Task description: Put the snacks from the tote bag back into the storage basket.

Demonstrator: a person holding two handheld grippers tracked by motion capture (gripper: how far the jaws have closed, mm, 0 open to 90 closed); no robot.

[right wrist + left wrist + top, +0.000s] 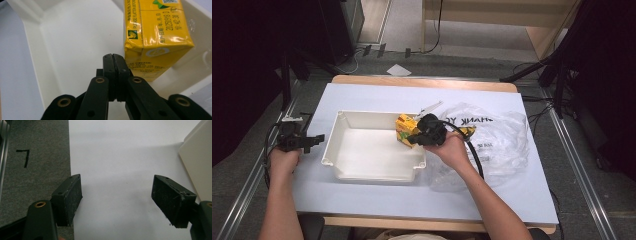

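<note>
A: The white-covered counter carries a white tray and a crumpled plastic bag. Why the yellow carton there?

B: It sits in the tray's right end, probably just unpacked. The right hand-held gripper, jaws pressed together on nothing, is beside it.

A: The left hand-held gripper?

B: Wide apart, idle over the counter's left edge.

Yellow carton is blocking tray's right corner; rest of tray is lying open; bag is crowding table's right side.
</note>
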